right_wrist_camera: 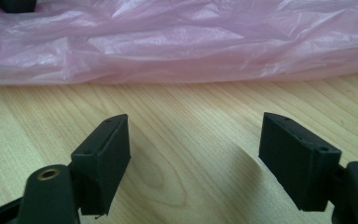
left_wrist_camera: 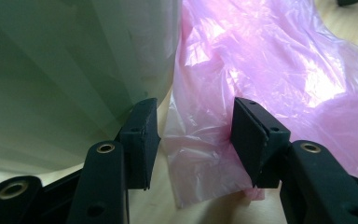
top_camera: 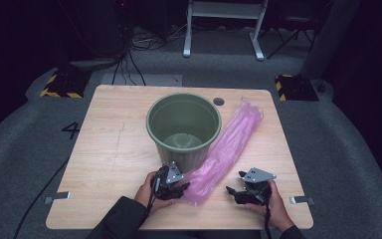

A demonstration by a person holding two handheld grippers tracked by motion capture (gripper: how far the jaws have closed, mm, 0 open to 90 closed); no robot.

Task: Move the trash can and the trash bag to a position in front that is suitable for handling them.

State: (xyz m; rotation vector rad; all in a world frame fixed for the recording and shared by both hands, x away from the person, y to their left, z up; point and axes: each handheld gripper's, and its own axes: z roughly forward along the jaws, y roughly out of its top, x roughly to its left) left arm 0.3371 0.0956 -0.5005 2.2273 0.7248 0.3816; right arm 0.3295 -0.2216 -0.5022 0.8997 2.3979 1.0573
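Dark room, grey carpet; pale wood-grain table (top_camera: 109, 149) seen from above. Green ribbed plastic bin (top_camera: 183, 130) stood upright mid-table, round, tapered, nothing seen inside. Pink bag (top_camera: 226, 149), thin crinkled film, laid long and flat just right of bin, near end at front. Left gripper (left_wrist_camera: 193, 135) half spread, bag end between jaws, right pad touching film, no squeeze seen. Right gripper (right_wrist_camera: 196, 158) spread wide over bare wood, near bag, apart from it.
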